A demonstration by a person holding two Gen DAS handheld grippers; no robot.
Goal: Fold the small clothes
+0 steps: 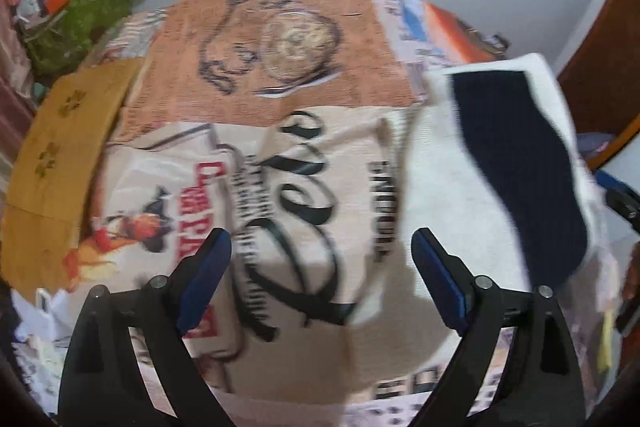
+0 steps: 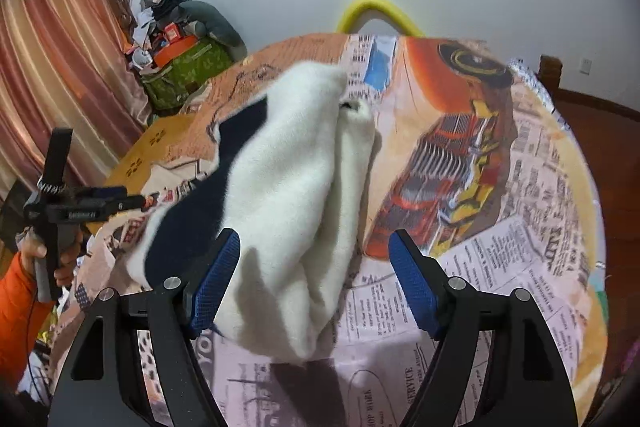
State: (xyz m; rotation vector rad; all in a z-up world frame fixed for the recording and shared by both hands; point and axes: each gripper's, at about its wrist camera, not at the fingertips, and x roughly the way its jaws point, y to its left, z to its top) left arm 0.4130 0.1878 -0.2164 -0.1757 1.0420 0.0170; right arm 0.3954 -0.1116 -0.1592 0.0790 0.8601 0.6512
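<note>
A small white garment with a navy panel (image 2: 288,155) lies bunched on the round table's newspaper-print cloth (image 2: 500,267). My right gripper (image 2: 316,243) is open just above its near end. The white fabric lies between the blue pads, close against the left pad (image 2: 216,279) and well apart from the right one. In the left wrist view the same garment (image 1: 516,155) sits to the right of my left gripper (image 1: 320,243), which is open over bare printed cloth with nothing between its fingers. The left gripper (image 2: 80,207) also shows in the right wrist view, held by a hand in an orange sleeve (image 2: 20,291).
A tan cardboard box (image 1: 60,147) stands at the table's left edge, with a green bag (image 2: 184,75) piled with clutter behind it. A yellow hoop (image 2: 376,7) rises behind the table's far edge. Striped curtains (image 2: 52,67) hang at the left, and wooden furniture (image 1: 600,67) stands at the right.
</note>
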